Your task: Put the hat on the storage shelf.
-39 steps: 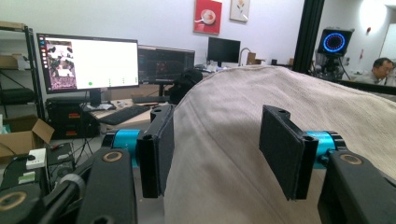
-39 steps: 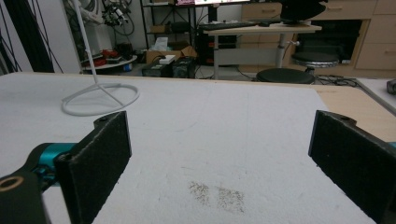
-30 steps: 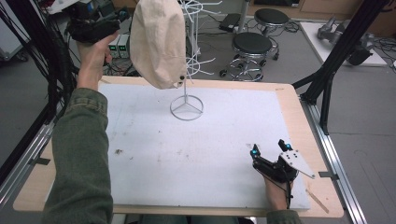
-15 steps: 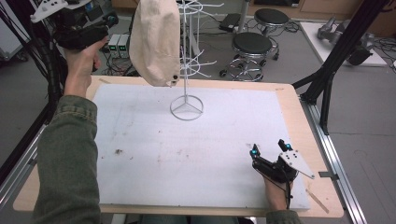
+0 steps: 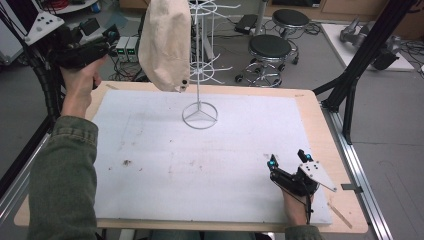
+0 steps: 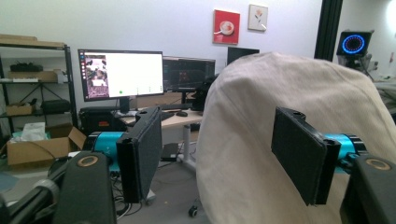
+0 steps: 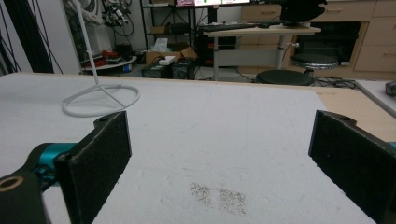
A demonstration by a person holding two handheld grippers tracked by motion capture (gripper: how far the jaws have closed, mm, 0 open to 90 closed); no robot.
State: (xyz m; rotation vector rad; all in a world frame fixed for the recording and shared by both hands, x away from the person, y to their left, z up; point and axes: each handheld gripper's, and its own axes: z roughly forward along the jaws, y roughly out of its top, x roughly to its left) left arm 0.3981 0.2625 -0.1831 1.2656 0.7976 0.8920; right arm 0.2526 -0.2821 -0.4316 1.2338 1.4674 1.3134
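— One beige cloth bag (image 5: 165,45) is hanging on the white wire rack (image 5: 200,60), and that is what I am working beside. In my left gripper view it (image 6: 280,154) is sitting straight ahead of the jaws and a little to their right, and it is running behind the right pad. I cannot tell whether it is touching that pad.

— How are you holding the left gripper (image 5: 82,47)?

— I am holding it raised, off the table's far left corner, with its jaws spread wide and gripping nothing. From above, the bag is hanging to its right, near but apart. The left pad (image 6: 140,154) is standing against open room, with monitors on a desk (image 6: 140,74) far beyond it.

— And the right gripper (image 5: 290,165)?

— I am resting it low at the near right of the table (image 5: 320,115), well apart from the bag. Its jaws are also gaping, with nothing between them. Ahead of them and to the left, the rack's ring base (image 7: 100,98) is lying flat on the white mat (image 7: 224,140). Just in front of the jaws, a small brownish stain (image 7: 217,196) is marking the mat.

— Anything beyond the table?

— Two black stools (image 5: 272,50) are standing on the floor past its far edge.
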